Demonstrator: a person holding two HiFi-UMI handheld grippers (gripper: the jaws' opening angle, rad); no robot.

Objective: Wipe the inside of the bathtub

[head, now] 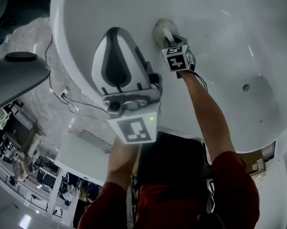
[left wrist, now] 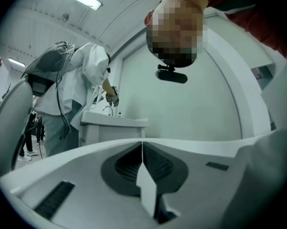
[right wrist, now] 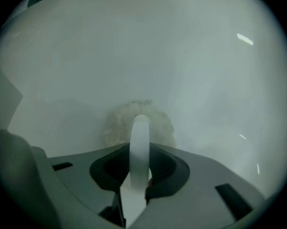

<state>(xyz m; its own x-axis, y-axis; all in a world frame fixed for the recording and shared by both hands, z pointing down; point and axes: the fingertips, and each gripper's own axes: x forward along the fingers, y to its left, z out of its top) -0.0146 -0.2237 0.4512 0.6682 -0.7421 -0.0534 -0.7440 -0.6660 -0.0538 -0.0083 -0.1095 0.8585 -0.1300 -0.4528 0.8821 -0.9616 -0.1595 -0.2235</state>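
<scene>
The right gripper [right wrist: 137, 173] has its jaws clamped on the white handle [right wrist: 139, 137] of the round scrub pad [right wrist: 116, 124]. The pad lies flat against the bathtub [head: 239, 37] wall, well apart from the drain [head: 246, 87]. Keep pressure even and overlap strokes toward the drain. The left gripper [left wrist: 142, 149], jaws pressed together on nothing, is farther from the drain.
</scene>
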